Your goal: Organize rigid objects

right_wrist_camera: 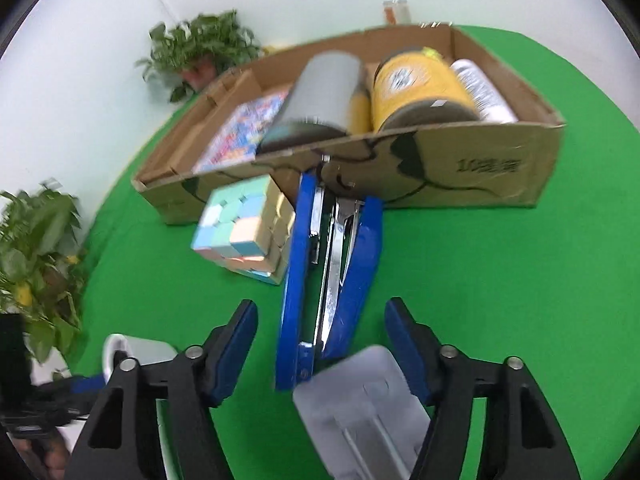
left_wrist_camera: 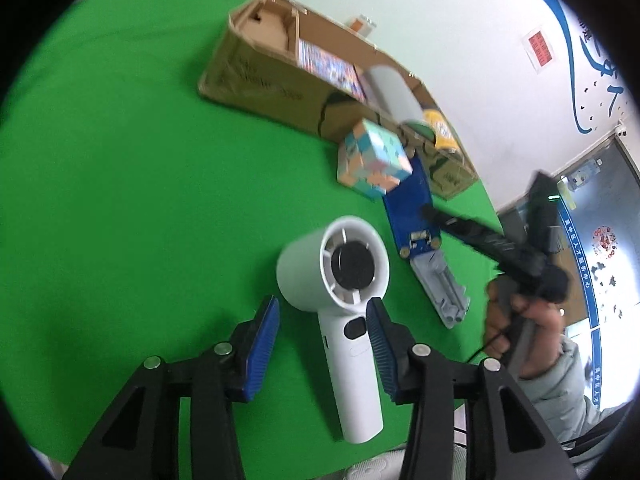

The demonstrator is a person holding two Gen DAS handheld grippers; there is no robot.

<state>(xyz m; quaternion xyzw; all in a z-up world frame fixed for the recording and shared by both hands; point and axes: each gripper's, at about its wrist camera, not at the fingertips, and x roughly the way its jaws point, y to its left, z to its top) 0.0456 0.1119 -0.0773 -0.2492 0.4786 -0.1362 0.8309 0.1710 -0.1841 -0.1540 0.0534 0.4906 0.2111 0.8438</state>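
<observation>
1. My left tool point(left_wrist_camera: 322, 330) stands partly spread with nothing gripped. The white handheld fan point(left_wrist_camera: 340, 292) lies on the green surface point(left_wrist_camera: 120, 200) between its blue pads; the right pad looks at or just beside the handle, while a gap shows at the left pad.
2. I judge the fan light, hard-shelled and smooth, so slippery. I would take it on the straight handle just below the round head, squeezing across the narrow width and keeping off the button and the vaned opening.
3. My right tool point(right_wrist_camera: 320, 344) is also partly spread and holds nothing. The blue stapler point(right_wrist_camera: 328, 268) lies on the surface between its pads, with clear gaps on both sides.
4. The stapler looks heavier, rigid metal and plastic, and its hinged arms could pivot or slip. I would clamp the blue body across its sides near the hinge, not the grey base plate point(right_wrist_camera: 360, 400).
5. The pastel puzzle cube point(right_wrist_camera: 244, 232) sits just beside the stapler, close against the cardboard box point(right_wrist_camera: 500, 176). It is stiff and flat-faced, so easy to pinch.
</observation>
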